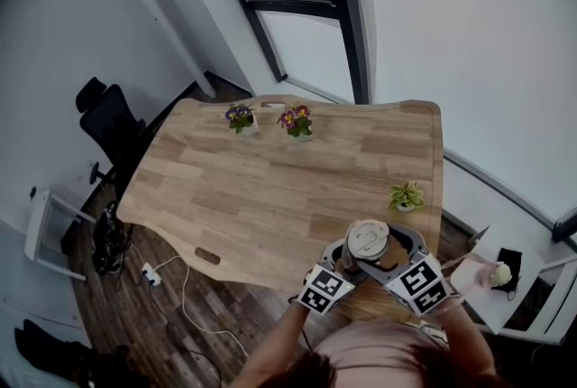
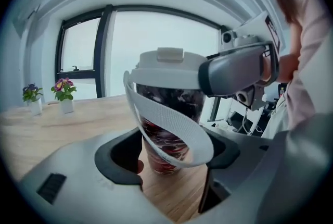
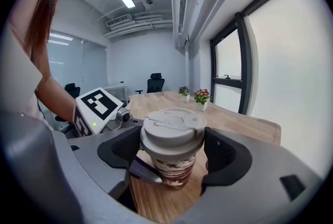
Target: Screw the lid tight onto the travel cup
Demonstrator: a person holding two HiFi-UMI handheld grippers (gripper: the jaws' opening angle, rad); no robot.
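The travel cup (image 1: pixel 362 262) stands at the near edge of the wooden table (image 1: pixel 270 188), its white lid (image 1: pixel 368 240) on top. In the left gripper view my left gripper (image 2: pixel 169 158) is shut low on the dark red patterned cup body (image 2: pixel 165 134), and a white strap (image 2: pixel 166 121) hangs from the lid (image 2: pixel 166 69) across it. The right gripper view shows my right gripper (image 3: pixel 173 147) shut on the lid (image 3: pixel 171 126), one pad on each side of the rim. Under it the cup body (image 3: pixel 174 168) shows, with a left jaw tip against it.
Two flower pots (image 1: pixel 240 118) (image 1: pixel 297 121) stand at the table's far edge and a small green plant (image 1: pixel 407 195) near its right edge. A black office chair (image 1: pixel 108 120) is at the left, cables (image 1: pixel 171 273) lie on the floor, a white side table (image 1: pixel 505 278) at the right.
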